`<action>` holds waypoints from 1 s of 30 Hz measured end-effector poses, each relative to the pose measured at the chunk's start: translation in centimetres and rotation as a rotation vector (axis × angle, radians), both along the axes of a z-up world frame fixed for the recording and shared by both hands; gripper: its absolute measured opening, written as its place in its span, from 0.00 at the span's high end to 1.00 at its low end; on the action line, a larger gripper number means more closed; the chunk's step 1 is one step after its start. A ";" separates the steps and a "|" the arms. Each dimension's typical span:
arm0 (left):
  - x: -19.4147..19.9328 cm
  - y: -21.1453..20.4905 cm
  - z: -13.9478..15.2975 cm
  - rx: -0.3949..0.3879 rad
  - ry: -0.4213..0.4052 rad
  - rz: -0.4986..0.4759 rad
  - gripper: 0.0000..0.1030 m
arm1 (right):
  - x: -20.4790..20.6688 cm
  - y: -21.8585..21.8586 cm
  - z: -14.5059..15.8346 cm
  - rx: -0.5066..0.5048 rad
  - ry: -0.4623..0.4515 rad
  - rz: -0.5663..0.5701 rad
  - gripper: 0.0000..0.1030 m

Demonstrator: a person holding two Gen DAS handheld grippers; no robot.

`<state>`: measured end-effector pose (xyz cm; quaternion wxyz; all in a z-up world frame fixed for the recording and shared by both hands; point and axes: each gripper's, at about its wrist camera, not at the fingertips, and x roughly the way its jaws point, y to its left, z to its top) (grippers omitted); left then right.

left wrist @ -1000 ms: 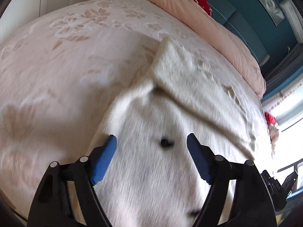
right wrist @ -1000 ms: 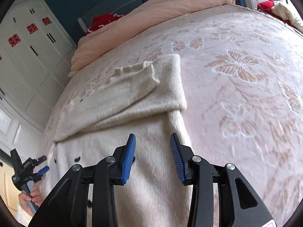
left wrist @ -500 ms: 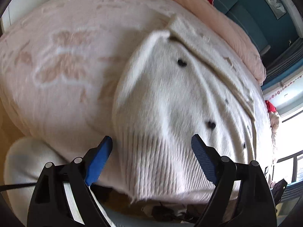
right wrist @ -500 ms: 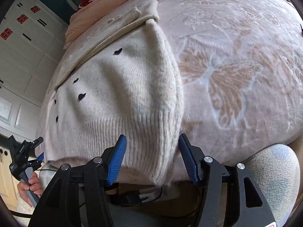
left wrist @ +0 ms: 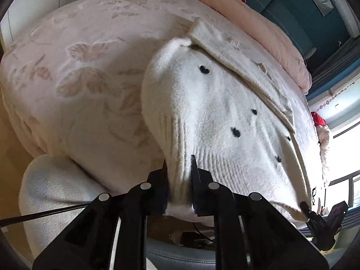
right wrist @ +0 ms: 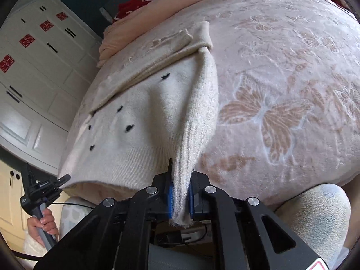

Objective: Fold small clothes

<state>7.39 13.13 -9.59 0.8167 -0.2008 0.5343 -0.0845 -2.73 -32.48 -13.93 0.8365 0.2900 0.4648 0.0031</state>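
Note:
A cream knitted sweater (left wrist: 216, 112) with small black dots lies on the bed, its ribbed hem at the bed's near edge and its sleeves folded across the top. My left gripper (left wrist: 180, 180) is shut on the hem's left corner. My right gripper (right wrist: 181, 193) is shut on the hem's right corner, and the sweater (right wrist: 139, 117) bunches up into a ridge there. The left gripper also shows in the right wrist view (right wrist: 65, 178), at the hem's far corner. The right gripper shows in the left wrist view (left wrist: 303, 205), at the hem's other corner.
The bed (right wrist: 281, 78) has a pink cover with butterfly patterns. A pink duvet (left wrist: 247, 18) lies rolled at the head. White cupboards (right wrist: 33, 67) stand to the left. My knees (right wrist: 319, 220) are just below the bed's edge. A window (left wrist: 342, 157) is on the right.
Both grippers were open over the sweater, drew back to its hem at the bed's edge, and have now shut on the hem's two corners, pinching the knit.

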 end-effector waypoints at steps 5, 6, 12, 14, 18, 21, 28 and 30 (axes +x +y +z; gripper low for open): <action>0.4 0.4 -3.4 -0.012 0.046 0.060 0.68 | 0.2 -0.4 -4.9 0.129 0.101 -0.040 0.85; 0.4 0.5 -3.3 -0.022 0.033 0.080 0.64 | 0.4 -0.3 -4.9 0.126 0.100 -0.034 0.84; 2.0 1.3 -3.3 -0.062 -0.003 0.168 0.17 | 1.5 0.3 -4.7 0.144 0.079 -0.028 0.54; 2.8 1.0 -3.8 -0.059 0.004 0.185 0.13 | 1.7 0.5 -4.9 0.156 0.061 -0.038 0.47; 3.5 0.1 -3.5 0.012 0.016 0.188 0.28 | 2.0 0.8 -4.8 0.133 0.037 -0.077 0.82; 3.7 0.9 -3.0 -0.072 0.041 0.155 0.88 | 1.8 -0.1 -4.5 0.222 0.000 -0.118 0.90; -0.2 2.0 2.4 -0.069 -0.050 0.094 0.94 | -1.0 -0.5 2.1 0.160 -0.142 -0.060 0.92; -1.8 1.9 3.7 -0.060 -0.059 0.043 0.95 | -2.2 -0.5 3.5 0.128 -0.147 -0.033 0.92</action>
